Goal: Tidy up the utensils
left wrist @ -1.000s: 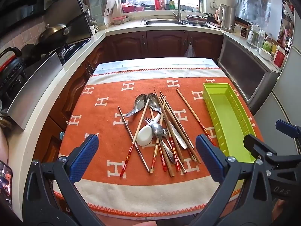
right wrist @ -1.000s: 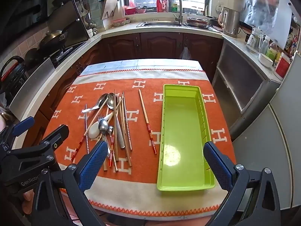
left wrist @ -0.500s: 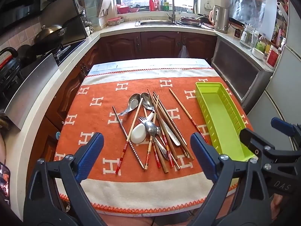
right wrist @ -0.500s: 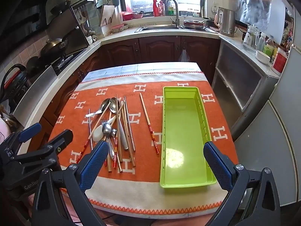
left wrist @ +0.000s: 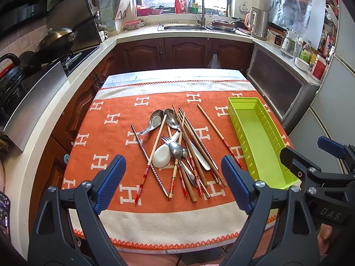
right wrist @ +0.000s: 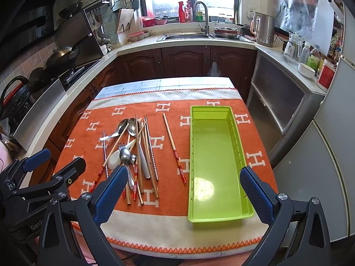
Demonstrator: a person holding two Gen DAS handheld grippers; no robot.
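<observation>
Cutlery heap of wooden chopsticks and steel spoons [left wrist: 177, 153] lies on orange table cloth [left wrist: 106, 133], left of empty lime-green plastic tray [right wrist: 213, 155]. Both jaws gape, unloaded. Suggest lifting lone chopstick [right wrist: 174, 147] first.

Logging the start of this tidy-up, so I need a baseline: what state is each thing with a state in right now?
Left gripper: open, empty, above the near table edge.
Right gripper: open, empty.
Green tray: upright, empty.
Utensil pile: heaped crosswise on the orange cloth, unsorted.
Lone chopstick: flat, apart, between pile and tray.
White spoon: lying in the pile.
</observation>
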